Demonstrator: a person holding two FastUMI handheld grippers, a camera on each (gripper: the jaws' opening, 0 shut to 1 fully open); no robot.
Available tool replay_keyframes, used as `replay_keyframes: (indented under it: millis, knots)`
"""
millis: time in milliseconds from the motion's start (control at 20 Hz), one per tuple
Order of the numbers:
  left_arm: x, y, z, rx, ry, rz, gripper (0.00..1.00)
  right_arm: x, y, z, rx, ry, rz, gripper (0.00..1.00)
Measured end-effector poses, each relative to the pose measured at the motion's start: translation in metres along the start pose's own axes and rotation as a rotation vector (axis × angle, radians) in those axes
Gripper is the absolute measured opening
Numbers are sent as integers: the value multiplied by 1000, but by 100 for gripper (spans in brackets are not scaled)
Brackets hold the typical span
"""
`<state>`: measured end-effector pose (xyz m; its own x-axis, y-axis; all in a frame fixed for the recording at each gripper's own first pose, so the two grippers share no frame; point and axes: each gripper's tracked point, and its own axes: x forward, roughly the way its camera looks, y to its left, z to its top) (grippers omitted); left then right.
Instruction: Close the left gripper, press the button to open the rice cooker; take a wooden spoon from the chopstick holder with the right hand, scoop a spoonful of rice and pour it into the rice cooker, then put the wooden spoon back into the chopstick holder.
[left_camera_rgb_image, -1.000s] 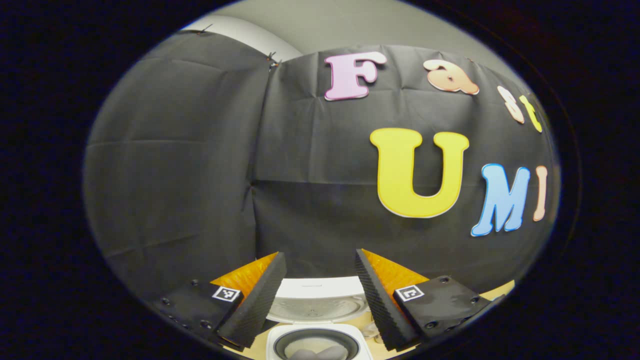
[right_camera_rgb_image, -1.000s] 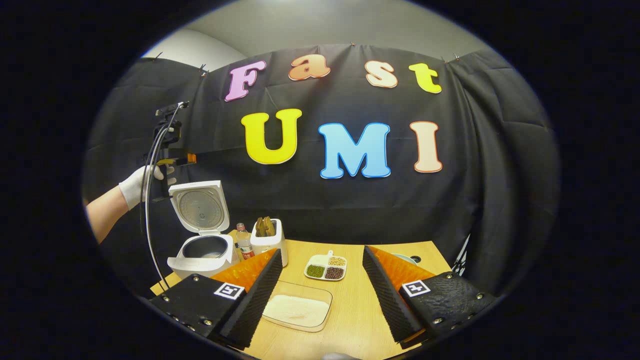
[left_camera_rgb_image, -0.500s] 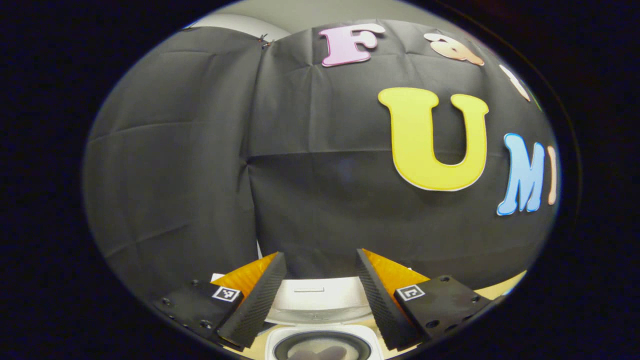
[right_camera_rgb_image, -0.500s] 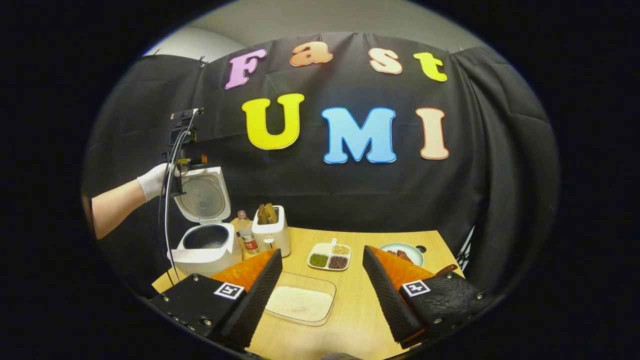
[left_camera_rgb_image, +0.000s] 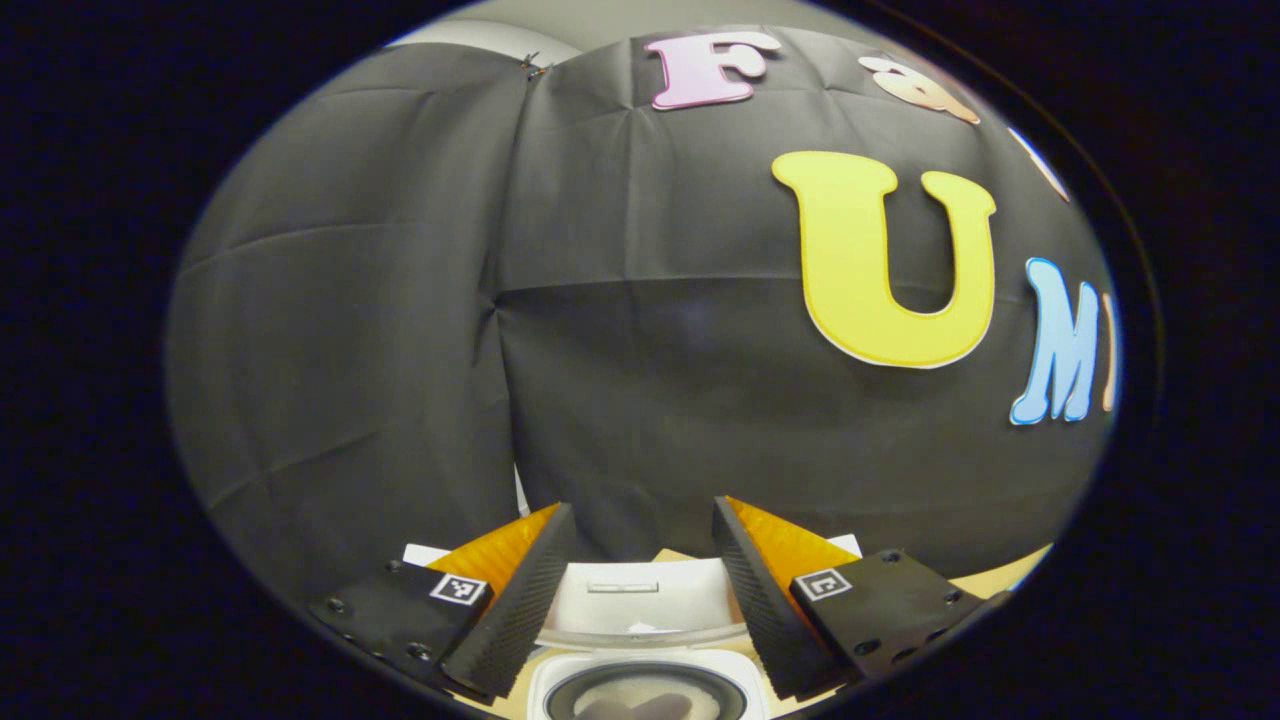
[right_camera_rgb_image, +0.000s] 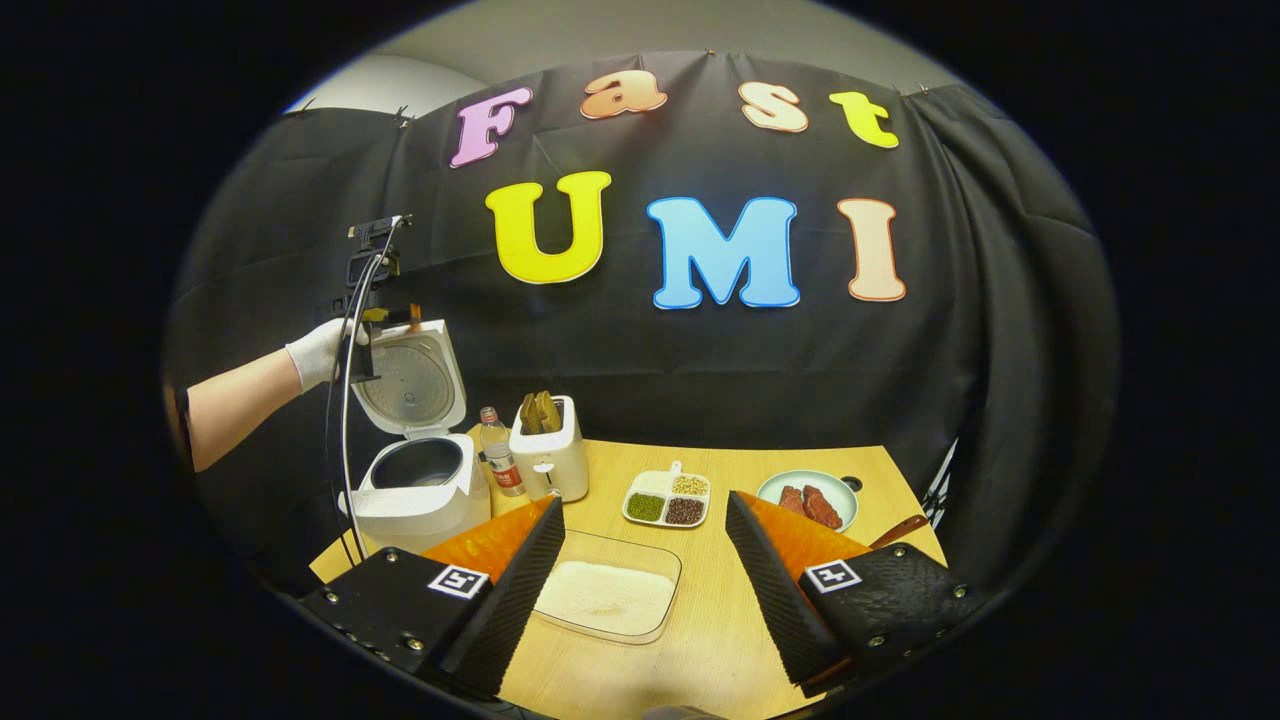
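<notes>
Pale wood is the table (right_camera_rgb_image: 740, 640) under your right gripper (right_camera_rgb_image: 645, 520), whose two fingers stand wide apart and hold nothing. Just beyond them, between the fingertips in the right gripper view, lies a clear shallow tray of white rice (right_camera_rgb_image: 608, 597). A little farther you find a small white divided dish (right_camera_rgb_image: 667, 500) with green, dark and pale grains, and to its right a round plate (right_camera_rgb_image: 808, 500) with reddish pieces on it. A brown handle (right_camera_rgb_image: 898, 530) shows at the right edge of the table, partly hidden by your right finger. At the far left of the table stands the white chopstick holder (right_camera_rgb_image: 550, 462), and the wooden spoon (right_camera_rgb_image: 540, 410) stands inside it among other brown utensils; you cannot separate them clearly. Just left of the holder is a small bottle (right_camera_rgb_image: 497, 465), and left of that is the white rice cooker (right_camera_rgb_image: 420, 490), near the left corner. Its lid (right_camera_rgb_image: 412, 378) stands upright and open, and the dark inner pot is visible. Your left hand (right_camera_rgb_image: 318, 352), in a white glove, holds the left gripper (right_camera_rgb_image: 385, 315) high beside the top of the lid. In the left gripper view, the left gripper (left_camera_rgb_image: 640, 520) has its fingers well apart and empty, and the open rice cooker (left_camera_rgb_image: 645, 645) is seen below between them.
</notes>
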<state>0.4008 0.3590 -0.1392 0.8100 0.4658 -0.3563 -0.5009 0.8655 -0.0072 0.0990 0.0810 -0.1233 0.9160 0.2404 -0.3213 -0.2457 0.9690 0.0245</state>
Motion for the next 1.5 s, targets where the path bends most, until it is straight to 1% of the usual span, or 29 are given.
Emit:
replay_keyframes:
  millis: [250,500,600,700,850,950,1100,1250,1400,1500]
  knots:
    - [-7,-2,-4,1,50,-16,96,0,7,-4,17,6,21,99]
    - [-41,-3,-21,0,102,-31,96,-4,10,-9,39,19,43,99]
    - [-54,-4,-31,3,122,-29,96,-8,6,-10,19,11,35,99]
    - [-67,-5,-40,6,144,-28,96,-12,7,-14,21,14,48,99]
    - [-92,-6,-67,8,210,-16,96,-20,5,-23,38,33,60,99]
    - [-101,-8,-83,7,251,-22,96,-24,6,-27,47,37,72,99]
    - [-117,-8,-137,-42,439,-33,97,-32,5,-32,42,43,71,99]
    - [-127,-9,-179,-43,535,-54,97,-36,4,-35,49,44,65,99]
    - [-133,-12,-212,-27,585,-61,96,-37,4,-41,59,57,62,99]
    - [-132,-11,-223,-1,596,-63,96,-37,5,-45,65,65,63,99]
